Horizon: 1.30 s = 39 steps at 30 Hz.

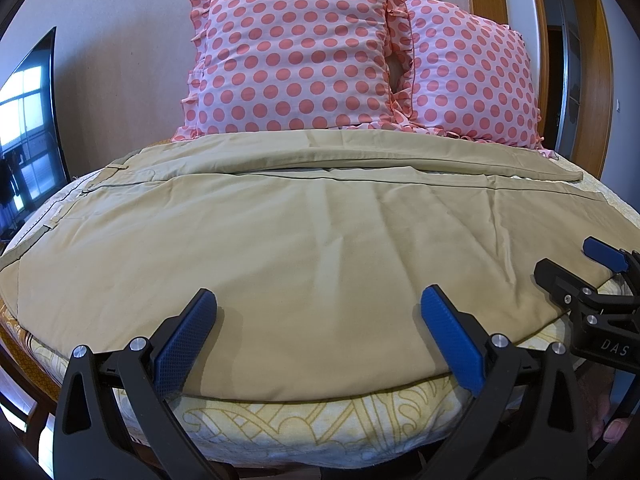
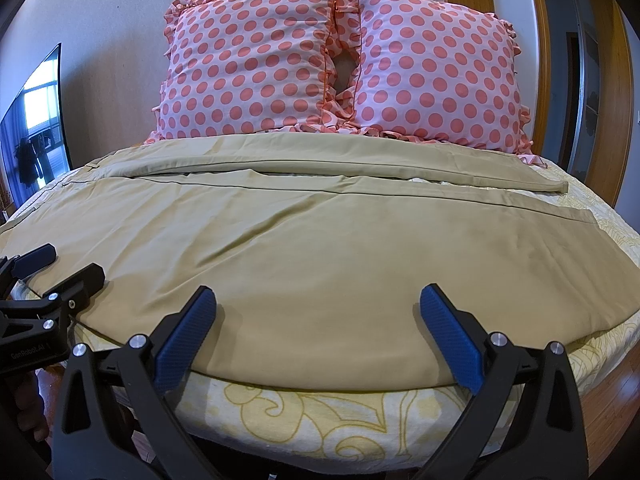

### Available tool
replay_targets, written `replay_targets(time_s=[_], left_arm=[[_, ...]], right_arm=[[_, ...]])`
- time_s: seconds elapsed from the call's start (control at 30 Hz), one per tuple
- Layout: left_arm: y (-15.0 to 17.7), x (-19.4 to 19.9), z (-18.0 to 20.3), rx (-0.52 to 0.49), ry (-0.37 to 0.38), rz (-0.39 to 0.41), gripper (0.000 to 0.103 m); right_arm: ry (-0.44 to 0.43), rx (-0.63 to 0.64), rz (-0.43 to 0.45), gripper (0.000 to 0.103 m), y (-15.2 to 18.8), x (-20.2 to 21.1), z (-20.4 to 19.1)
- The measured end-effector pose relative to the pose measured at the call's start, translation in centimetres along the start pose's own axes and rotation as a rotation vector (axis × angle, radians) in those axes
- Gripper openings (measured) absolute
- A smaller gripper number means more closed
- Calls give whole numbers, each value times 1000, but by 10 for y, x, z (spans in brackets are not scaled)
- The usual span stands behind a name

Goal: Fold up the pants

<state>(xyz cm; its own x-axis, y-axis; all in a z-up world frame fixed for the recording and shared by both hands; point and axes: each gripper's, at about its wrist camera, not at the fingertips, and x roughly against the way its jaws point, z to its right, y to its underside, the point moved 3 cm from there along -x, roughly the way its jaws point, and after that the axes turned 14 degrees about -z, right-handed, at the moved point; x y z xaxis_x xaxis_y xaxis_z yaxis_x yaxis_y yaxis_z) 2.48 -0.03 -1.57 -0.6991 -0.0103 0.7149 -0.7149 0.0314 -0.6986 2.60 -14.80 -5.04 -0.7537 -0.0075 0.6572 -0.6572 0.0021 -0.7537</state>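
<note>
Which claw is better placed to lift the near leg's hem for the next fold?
The right claw. The hem of the pants lies toward its right side, while the left claw hovers nearer the waistband. Both are open over the near edge.

The pants [image 1: 304,240] lie spread across the bed [image 1: 304,420], just ahead of both pairs of fingers, with one leg beyond the other. The left gripper [image 1: 318,332] is at the near edge of the cloth, and the right gripper [image 2: 318,332] is just to its right. Two pillows [image 1: 296,60] stand side by side beyond the pants, against the wall [image 1: 120,60]. A screen [image 2: 36,128] stands far left of the fingers.
</note>
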Motion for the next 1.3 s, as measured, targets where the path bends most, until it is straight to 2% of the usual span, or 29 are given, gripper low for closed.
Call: replay_targets(time_s=[0.63,1.0,1.1,1.2,1.3], left_arm=[[0,0,0,0,0,1,102],[-3,0,1,0,-1,-23,102],[-14,1,-4,5,-13,-36,102],[-35,10,-10,13,-35,8,102],[-65,13,-16,37,-63,55,102]], right_arm=[[0,-1,2,101,0,0,0],[-21,28,41,101,1,3,1],[-76,39,-43,101,-22,4,14],[-104,-60,20,101,-66,26,55],[-51,-161,48,101,-116,31,103]])
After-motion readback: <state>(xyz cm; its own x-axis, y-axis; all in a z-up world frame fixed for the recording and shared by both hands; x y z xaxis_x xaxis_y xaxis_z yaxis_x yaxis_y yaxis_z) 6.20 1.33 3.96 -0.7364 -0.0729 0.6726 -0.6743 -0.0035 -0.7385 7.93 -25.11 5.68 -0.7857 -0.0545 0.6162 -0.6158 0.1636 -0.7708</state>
